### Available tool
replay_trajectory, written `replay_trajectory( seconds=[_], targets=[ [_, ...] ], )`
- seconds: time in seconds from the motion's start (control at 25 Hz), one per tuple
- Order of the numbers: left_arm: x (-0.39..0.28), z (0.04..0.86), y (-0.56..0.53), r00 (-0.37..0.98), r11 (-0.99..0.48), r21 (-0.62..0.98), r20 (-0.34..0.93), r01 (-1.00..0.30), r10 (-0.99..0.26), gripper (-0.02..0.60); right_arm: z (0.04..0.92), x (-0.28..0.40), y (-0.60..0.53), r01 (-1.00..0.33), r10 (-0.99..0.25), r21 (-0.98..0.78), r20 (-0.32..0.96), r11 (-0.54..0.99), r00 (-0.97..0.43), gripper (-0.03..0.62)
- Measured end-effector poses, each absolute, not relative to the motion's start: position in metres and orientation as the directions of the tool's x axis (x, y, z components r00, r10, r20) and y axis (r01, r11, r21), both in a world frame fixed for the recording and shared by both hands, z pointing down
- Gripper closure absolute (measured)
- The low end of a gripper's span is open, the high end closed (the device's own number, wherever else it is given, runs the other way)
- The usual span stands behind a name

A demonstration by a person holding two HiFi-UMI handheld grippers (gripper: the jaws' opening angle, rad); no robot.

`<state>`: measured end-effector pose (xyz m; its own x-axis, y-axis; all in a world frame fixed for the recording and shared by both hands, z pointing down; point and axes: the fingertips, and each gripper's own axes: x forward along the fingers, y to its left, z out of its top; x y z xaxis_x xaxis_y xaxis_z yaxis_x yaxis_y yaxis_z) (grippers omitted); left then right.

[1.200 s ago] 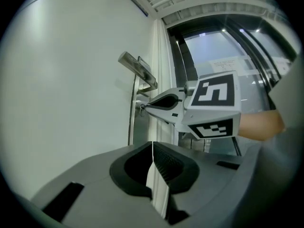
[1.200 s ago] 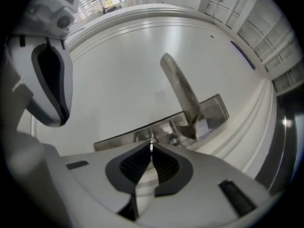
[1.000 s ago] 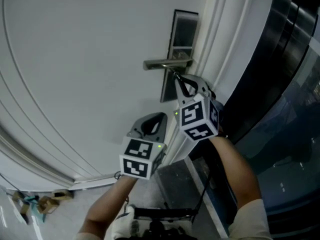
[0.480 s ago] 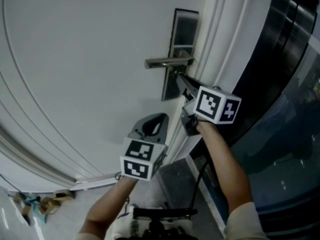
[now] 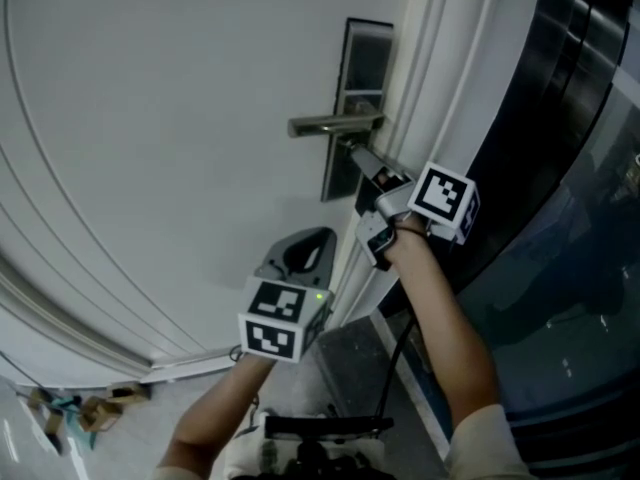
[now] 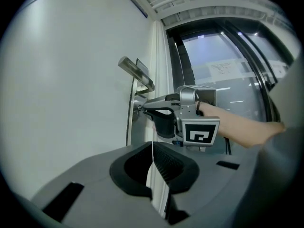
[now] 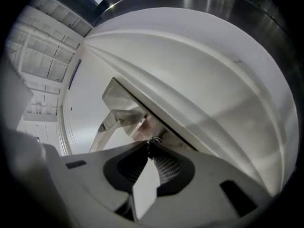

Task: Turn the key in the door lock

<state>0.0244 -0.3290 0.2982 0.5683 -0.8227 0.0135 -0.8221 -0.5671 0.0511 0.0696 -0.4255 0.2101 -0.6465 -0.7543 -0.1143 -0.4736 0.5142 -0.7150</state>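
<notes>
The big white door [image 5: 150, 118] fills the left side. The left gripper [image 5: 305, 240] hangs in front of it, down low. Its fingers [image 6: 164, 163] are pressed together with nothing in them. The handle and the lock are up past its fingertips, well apart from them. This gripper has no job right now, and it does best by just keeping out of the way.

Next comes the long metal lock plate [image 5: 365, 58] with the door handle [image 5: 335, 125] sticking out to the left. The key [image 7: 154, 140] sits in the lock just under the handle.

The right gripper [image 5: 357, 156] points at the key. The key's little head is right at its fingertips, and the handle is just above them. The fingers are opening. A thin gap shows between them, and they don't seem to squeeze the key, as far as I can tell.

I think this step is letting go of the key. To do it well, open the fingers just enough to come free. Then pull straight back, in line with the key, so it doesn't get dragged out or bent. Stay under the handle and don't bump it. If the lock needs more turning, pinch the flat head of the key square in the fingertips, then roll the hand slowly.

On the far right is dark glass [image 5: 590, 218], well away from both grippers.
</notes>
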Motion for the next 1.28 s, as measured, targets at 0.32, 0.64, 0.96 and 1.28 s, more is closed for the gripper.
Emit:
replay_trajectory(
  seconds=[0.32, 0.64, 0.96, 1.28],
  targets=[
    [0.025, 0.297, -0.329, 0.569, -0.568, 0.046, 0.01, -0.822, -0.822, 0.565, 0.21, 0.072, -0.427, -0.464, -0.744, -0.709, -0.126, 0.53, -0.657, 0.545],
    [0.024, 0.298, -0.33, 0.567, -0.566, 0.048, 0.012, -0.823, -0.824, 0.565, 0.192, 0.075, -0.414, -0.783, -0.802, -0.2, -0.026, 0.589, -0.597, 0.51],
    [0.024, 0.299, -0.33, 0.566, -0.565, 0.044, 0.013, -0.824, -0.825, 0.565, 0.195, 0.06, -0.399, -0.724, -0.856, 0.504, 0.062, 0.471, -0.514, 0.496],
    [0.022, 0.299, -0.332, 0.56, -0.559, 0.048, 0.014, -0.828, -0.828, 0.565, 0.212, 0.05, -0.394, -0.399, -0.886, 0.862, 0.114, 0.314, -0.45, 0.468]
  ],
)
